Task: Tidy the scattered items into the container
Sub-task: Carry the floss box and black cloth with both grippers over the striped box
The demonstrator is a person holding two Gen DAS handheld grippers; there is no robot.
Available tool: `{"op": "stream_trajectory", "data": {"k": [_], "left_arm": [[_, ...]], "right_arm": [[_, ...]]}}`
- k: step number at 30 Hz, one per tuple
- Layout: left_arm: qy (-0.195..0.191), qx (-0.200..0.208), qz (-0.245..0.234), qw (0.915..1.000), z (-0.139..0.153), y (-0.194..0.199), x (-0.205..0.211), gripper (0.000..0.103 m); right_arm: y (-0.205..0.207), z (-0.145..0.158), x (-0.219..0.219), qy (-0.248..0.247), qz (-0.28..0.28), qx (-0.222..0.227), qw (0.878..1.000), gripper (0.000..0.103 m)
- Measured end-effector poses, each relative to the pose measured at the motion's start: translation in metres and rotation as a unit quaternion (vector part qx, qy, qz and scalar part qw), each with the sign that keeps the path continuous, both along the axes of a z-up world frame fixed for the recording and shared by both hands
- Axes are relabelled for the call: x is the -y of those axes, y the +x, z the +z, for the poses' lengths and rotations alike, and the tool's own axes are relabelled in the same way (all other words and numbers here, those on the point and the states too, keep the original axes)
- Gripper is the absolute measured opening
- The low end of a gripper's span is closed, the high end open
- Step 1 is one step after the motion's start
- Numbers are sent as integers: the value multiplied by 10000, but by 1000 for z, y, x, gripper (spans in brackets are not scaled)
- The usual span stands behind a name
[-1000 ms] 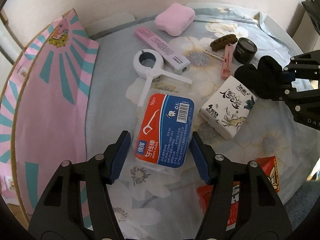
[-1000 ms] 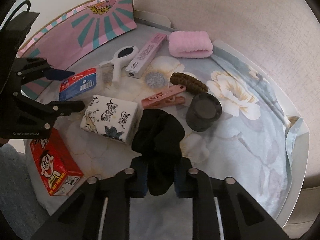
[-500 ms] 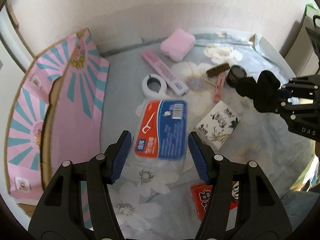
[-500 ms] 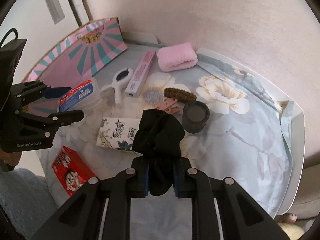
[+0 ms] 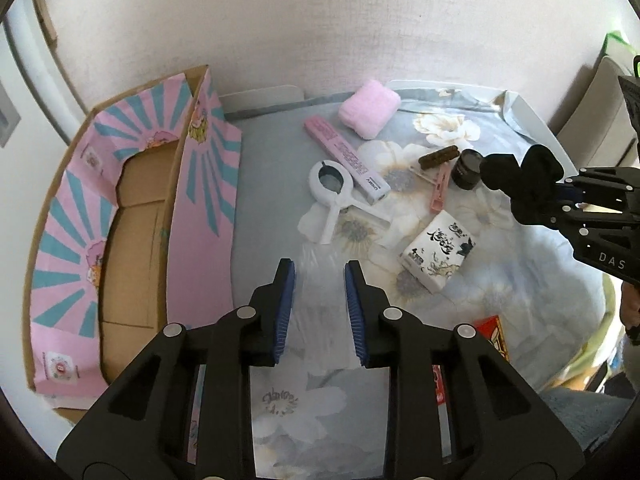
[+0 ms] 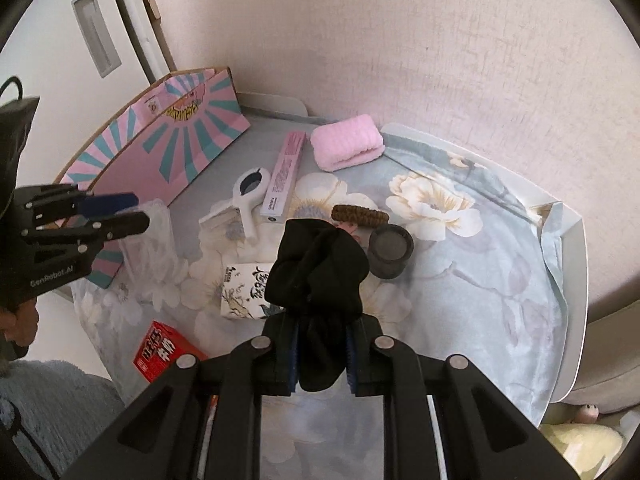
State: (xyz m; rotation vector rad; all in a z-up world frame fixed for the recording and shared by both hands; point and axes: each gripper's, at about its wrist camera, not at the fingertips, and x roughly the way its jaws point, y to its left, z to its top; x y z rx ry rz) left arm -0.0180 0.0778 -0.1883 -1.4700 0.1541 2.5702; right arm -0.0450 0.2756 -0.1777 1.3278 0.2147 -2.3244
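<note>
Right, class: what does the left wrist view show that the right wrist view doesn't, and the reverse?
Only the left wrist view shows the bare cardboard inside of the pink box.

Only the right wrist view shows a door's recessed handle. It also shows the left gripper from the side, shut on a clear plastic box.

Both show the right gripper clamping a black sock. Both also show the pink towel, white clip, black jar, tissue pack and red box.
</note>
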Motion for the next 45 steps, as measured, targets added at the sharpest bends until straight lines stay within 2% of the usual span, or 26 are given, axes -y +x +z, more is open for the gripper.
{"op": "stream_trajectory", "data": {"k": [7, 14, 22, 28, 32, 35, 39, 43, 45], "left_arm": [[51, -36, -154, 9999, 5, 2, 4, 23], [257, -186, -161, 9994, 26, 1, 13, 23], [483, -680, 143, 9964, 82, 1, 50, 23], [514, -1157, 511, 9906, 131, 3, 92, 23], [353, -1405, 807, 9862, 148, 7, 122, 23], [27, -1442, 997, 9845, 143, 9, 137, 23], [134, -1057, 1185, 9872, 110, 8, 154, 23], [-155, -732, 1252, 9893, 75, 8, 154, 23], [-95, -553, 1303, 9899, 61, 7, 157, 23]], "right_arm": [[9, 9, 9, -48, -112, -72, 9999, 17], [13, 19, 16, -34, -195, -130, 9997, 17], [12, 39, 32, -35, -146, -276, 9995, 17], [3, 80, 66, -150, 209, -625, 9977, 17], [-6, 106, 99, -291, 572, -821, 9946, 17], [-15, 120, 135, -429, 909, -853, 9913, 17], [-26, 121, 188, -543, 1323, -718, 9871, 17], [-35, 98, 241, -408, 1671, -398, 9843, 16], [-42, 76, 266, -223, 1776, -91, 9838, 16]]}}
